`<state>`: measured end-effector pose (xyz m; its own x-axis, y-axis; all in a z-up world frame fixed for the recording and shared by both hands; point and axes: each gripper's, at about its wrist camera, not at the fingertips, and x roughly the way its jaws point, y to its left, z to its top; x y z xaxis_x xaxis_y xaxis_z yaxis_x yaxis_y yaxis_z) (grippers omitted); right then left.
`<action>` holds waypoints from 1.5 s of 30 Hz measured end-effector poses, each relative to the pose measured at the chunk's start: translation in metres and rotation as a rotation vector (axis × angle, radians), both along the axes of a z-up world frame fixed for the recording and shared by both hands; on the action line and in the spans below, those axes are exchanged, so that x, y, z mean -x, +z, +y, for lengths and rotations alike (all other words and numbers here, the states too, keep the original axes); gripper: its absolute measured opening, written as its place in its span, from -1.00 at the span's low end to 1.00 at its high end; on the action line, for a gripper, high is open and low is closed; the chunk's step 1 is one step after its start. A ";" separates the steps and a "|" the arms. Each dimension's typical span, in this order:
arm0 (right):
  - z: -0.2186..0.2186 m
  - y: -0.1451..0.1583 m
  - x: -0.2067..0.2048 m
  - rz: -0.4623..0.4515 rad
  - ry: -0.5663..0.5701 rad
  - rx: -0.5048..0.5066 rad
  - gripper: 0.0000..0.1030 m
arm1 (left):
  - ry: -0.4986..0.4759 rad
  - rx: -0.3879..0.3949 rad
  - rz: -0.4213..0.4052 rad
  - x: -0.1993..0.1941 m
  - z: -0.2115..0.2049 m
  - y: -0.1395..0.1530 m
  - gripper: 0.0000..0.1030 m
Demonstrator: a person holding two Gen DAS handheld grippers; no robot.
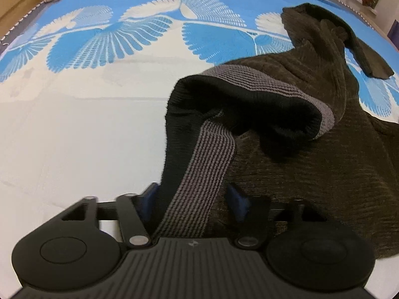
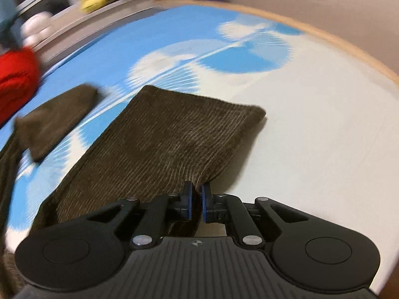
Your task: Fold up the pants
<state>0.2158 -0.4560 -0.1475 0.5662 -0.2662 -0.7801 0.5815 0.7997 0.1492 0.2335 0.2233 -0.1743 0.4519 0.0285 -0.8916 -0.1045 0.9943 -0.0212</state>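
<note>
The left gripper (image 1: 190,196) has its fingers spread around the pants' (image 1: 299,149) grey striped waistband (image 1: 199,182), not pinching it. The right gripper (image 2: 196,203) is clamped on a leg cuff (image 2: 179,134). The brown corduroy pants sprawl across the blue-and-white bed (image 1: 74,124).

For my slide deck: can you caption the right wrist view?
Right gripper pinches the edge of a brown corduroy pant leg on the blue-and-white bedspread.
</note>
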 end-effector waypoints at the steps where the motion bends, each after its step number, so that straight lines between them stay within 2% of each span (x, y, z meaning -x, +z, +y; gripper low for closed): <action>1: -0.009 0.004 0.007 0.003 -0.044 0.019 -0.88 | -0.006 0.007 -0.004 0.003 0.000 0.002 0.02; 3: -0.028 0.009 0.023 0.024 -0.130 0.048 -0.88 | -0.029 0.030 -0.009 0.010 -0.001 0.006 -0.13; 4: -0.036 0.009 0.031 0.043 -0.168 0.048 -0.88 | -0.041 0.034 -0.012 0.014 -0.003 0.008 -0.32; 8: -0.064 -0.003 0.056 0.126 -0.283 -0.024 -0.87 | -0.077 0.037 -0.022 0.037 -0.007 0.019 -0.40; 11: -0.067 -0.015 0.056 0.184 -0.213 -0.084 -0.85 | -0.058 0.061 -0.020 0.054 0.000 0.028 -0.44; 13: -0.067 -0.019 0.055 0.204 -0.185 -0.095 -0.75 | -0.030 0.097 -0.016 0.062 0.007 0.032 -0.50; 15: -0.068 -0.022 0.055 0.215 -0.175 -0.122 -0.68 | -0.008 0.092 0.019 0.063 0.011 0.028 -0.53; 17: -0.069 -0.024 0.059 0.216 -0.174 -0.138 -0.52 | 0.004 0.098 0.048 0.064 0.012 0.022 -0.48; 18: -0.069 -0.026 0.060 0.222 -0.175 -0.145 -0.40 | 0.006 0.110 0.048 0.063 0.013 0.022 -0.23; 19: -0.070 -0.027 0.061 0.227 -0.175 -0.148 -0.36 | 0.010 0.132 0.050 0.063 0.014 0.022 0.14; 21: -0.070 -0.029 0.064 0.228 -0.178 -0.153 -0.29 | 0.020 0.162 0.071 0.061 0.014 0.017 0.39; 27: -0.071 -0.030 0.068 0.226 -0.185 -0.170 -0.29 | 0.005 0.128 0.130 0.049 0.005 0.002 0.39; 33: -0.071 -0.032 0.060 0.225 -0.176 -0.140 -0.34 | 0.012 0.137 0.123 0.039 0.006 -0.002 0.43; 34: -0.072 -0.032 0.058 0.223 -0.172 -0.140 -0.39 | 0.009 0.133 0.119 0.038 0.005 -0.002 0.41; 36: -0.073 -0.031 0.057 0.214 -0.157 -0.136 -0.71 | -0.004 0.123 0.105 0.037 0.004 -0.001 0.27; 38: -0.073 -0.027 0.055 0.202 -0.156 -0.107 -0.82 | -0.015 0.107 0.093 0.036 -0.002 -0.001 0.13; 42: -0.073 -0.010 0.059 0.091 -0.168 -0.081 -0.86 | -0.033 0.088 0.075 0.036 -0.004 0.004 -0.20; 44: -0.067 0.002 0.059 0.038 -0.136 -0.047 -0.86 | -0.028 0.094 0.053 0.040 0.000 0.011 -0.46; 45: -0.065 0.008 0.060 0.012 -0.117 -0.030 -0.86 | -0.023 0.096 0.041 0.041 0.002 0.015 -0.48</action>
<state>0.1562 -0.5206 -0.1392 0.5234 -0.3062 -0.7952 0.6725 0.7215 0.1648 0.1928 0.2251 -0.1593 0.4146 -0.0682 -0.9075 -0.0841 0.9901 -0.1128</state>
